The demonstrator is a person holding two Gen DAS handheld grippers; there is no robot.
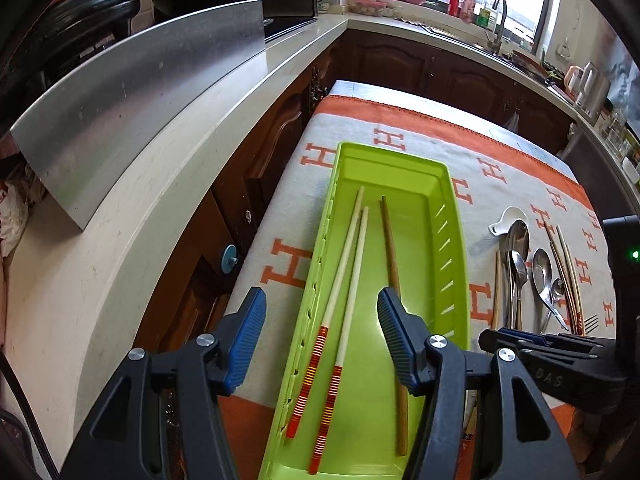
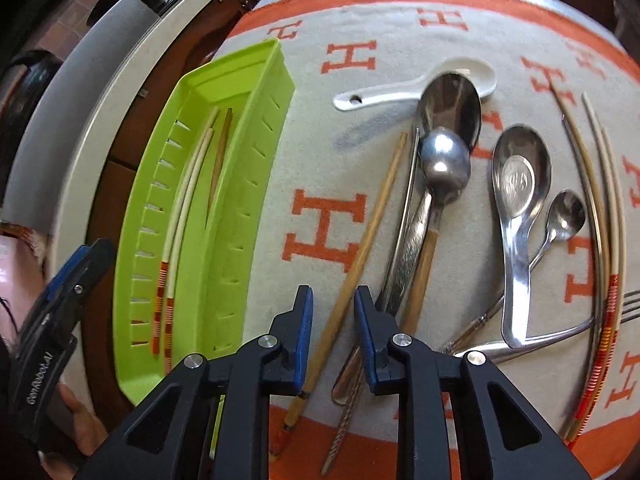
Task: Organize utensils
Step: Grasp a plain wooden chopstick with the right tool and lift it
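Note:
A lime green tray (image 1: 448, 216) lies on the orange-and-grey cloth and holds two cream chopsticks with red-striped ends (image 1: 348, 264) and one brown wooden chopstick (image 1: 390, 240). My left gripper (image 1: 322, 336) is open and empty above the tray's near end. The tray also shows in the right wrist view (image 2: 256, 152). My right gripper (image 2: 334, 320) is open, its fingers on either side of a wooden chopstick (image 2: 360, 248) lying on the cloth. Beside it lie metal spoons (image 2: 444, 160), a white ceramic spoon (image 2: 400, 90) and more chopsticks (image 2: 600, 208).
A cream countertop (image 1: 120, 240) with a steel panel (image 1: 132, 92) runs along the left, with dark cabinets below. A sink and bottles (image 1: 472, 4) stand far back by the window. A fork (image 2: 630, 304) lies at the right edge of the cloth.

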